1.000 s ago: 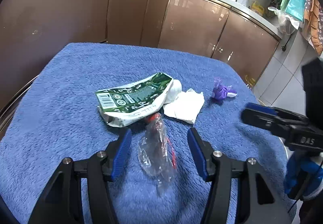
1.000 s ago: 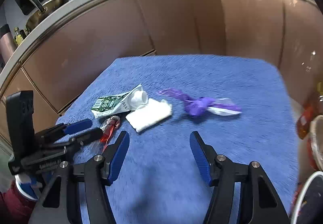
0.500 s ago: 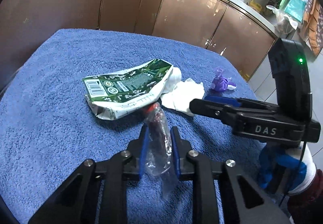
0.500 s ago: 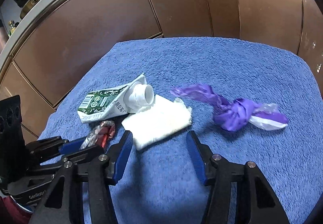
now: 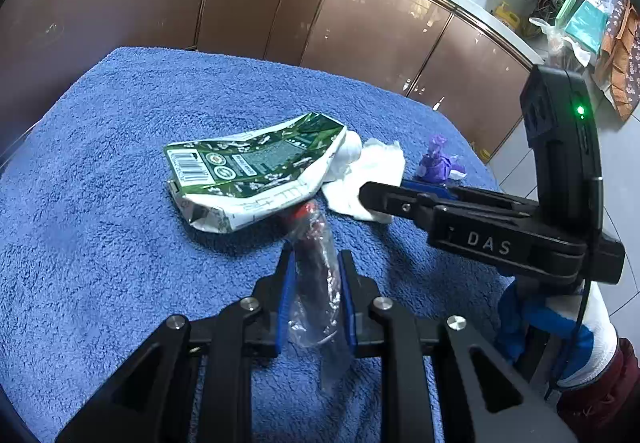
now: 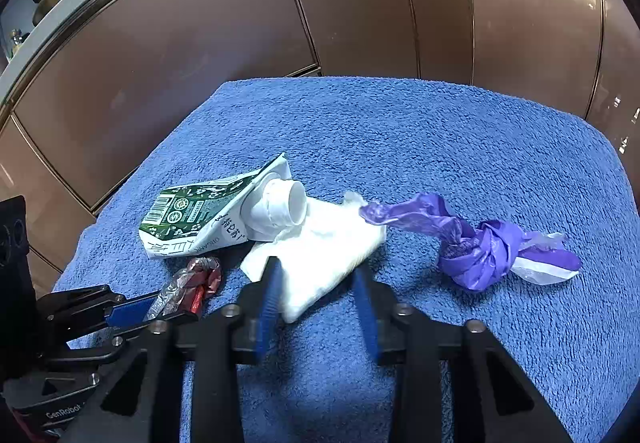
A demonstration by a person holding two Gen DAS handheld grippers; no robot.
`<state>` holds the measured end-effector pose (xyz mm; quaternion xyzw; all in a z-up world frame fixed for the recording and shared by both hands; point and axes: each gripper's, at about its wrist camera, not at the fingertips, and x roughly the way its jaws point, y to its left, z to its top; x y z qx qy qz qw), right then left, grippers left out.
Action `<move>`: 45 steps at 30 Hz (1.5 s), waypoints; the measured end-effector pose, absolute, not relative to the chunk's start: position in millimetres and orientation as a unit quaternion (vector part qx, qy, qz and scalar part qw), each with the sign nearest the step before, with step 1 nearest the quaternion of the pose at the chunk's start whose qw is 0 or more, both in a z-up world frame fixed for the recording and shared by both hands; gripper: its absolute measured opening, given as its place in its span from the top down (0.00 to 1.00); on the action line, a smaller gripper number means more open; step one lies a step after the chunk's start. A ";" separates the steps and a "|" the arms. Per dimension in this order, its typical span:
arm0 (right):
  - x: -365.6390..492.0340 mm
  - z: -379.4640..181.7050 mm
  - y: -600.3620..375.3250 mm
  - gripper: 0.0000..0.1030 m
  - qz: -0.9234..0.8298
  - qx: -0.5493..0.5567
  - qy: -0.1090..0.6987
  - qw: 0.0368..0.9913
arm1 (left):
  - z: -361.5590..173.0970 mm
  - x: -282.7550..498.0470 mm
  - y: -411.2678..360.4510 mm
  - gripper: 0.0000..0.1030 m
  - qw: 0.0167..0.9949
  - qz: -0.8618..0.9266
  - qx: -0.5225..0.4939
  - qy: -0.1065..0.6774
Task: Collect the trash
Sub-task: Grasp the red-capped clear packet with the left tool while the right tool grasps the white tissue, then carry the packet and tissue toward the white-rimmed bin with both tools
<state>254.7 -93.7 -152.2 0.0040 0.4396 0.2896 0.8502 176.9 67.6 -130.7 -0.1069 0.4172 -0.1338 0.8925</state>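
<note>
Left wrist view: the left gripper (image 5: 314, 275) is clenched on the clear wrapper (image 5: 316, 263) near the towel's (image 5: 100, 203) front edge, ready to lift it.

Right wrist view: the right gripper (image 6: 318, 295) straddles the white tissue (image 6: 320, 255) mid-towel, jaws parted, not yet gripping.

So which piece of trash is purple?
The knotted plastic bag, lying alone off to the right side of the blue towel. The carton is green, the napkin white, and the wrapper clear and red.
</note>
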 end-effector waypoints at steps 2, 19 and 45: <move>252.9 -152.7 -97.2 0.84 0.292 0.006 0.442 0.848 | -130.4 176.8 67.6 0.81 0.893 -0.133 -0.105 0.417; 174.1 -123.5 -152.5 0.91 0.295 0.039 0.424 0.855 | -118.4 131.5 53.9 0.91 0.897 -0.139 -0.095 0.409; 61.0 -52.1 -202.1 0.92 0.268 0.069 0.335 0.901 | -28.6 38.1 29.9 0.91 0.926 -0.168 -0.068 0.331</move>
